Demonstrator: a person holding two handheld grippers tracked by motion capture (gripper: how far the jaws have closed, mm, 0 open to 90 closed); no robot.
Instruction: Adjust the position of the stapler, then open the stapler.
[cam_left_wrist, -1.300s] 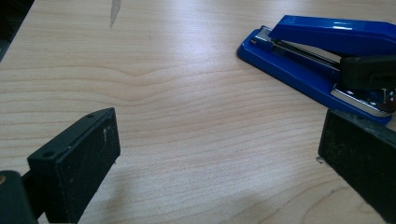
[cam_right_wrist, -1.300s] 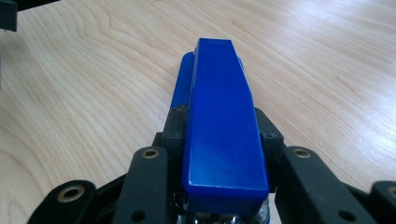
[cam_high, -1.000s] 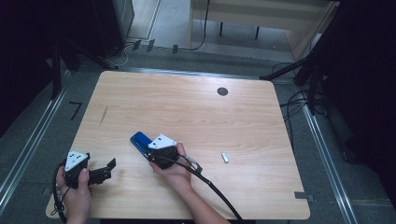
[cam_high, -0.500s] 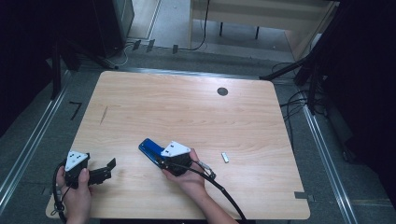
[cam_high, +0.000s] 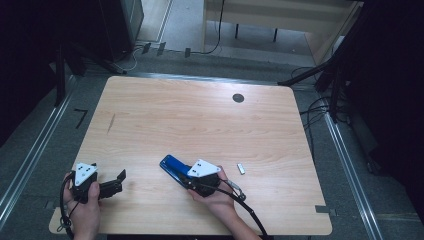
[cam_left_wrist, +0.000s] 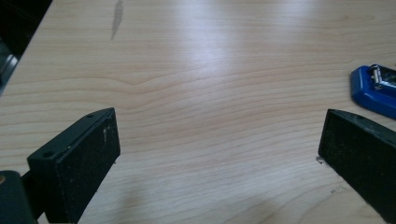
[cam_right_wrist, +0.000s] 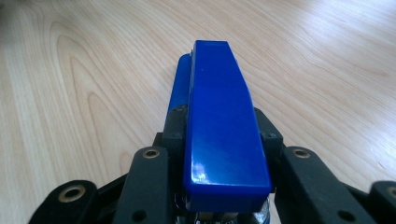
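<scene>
Right gripper (cam_high: 186, 176), held low and centre in the high view, clamps a glossy blue plastic stapler (cam_high: 173, 166) between its two black jaws.

Seen from the right gripper view, the stapler (cam_right_wrist: 219, 126) runs straight out from between the jaws toward the top of the frame, its rear end wedged between them, above the pale wood-grain table (cam_right_wrist: 70, 70). Left gripper (cam_high: 120, 180), at the lower left of the high view, rests on the table (cam_high: 200, 120) with its jaws spread wide and nothing between them; in the left gripper view the stapler's (cam_left_wrist: 376, 91) tip sits at the right edge. A small silvery object (cam_high: 241, 169) lies just right of the right hand (cam_high: 215, 197).
</scene>
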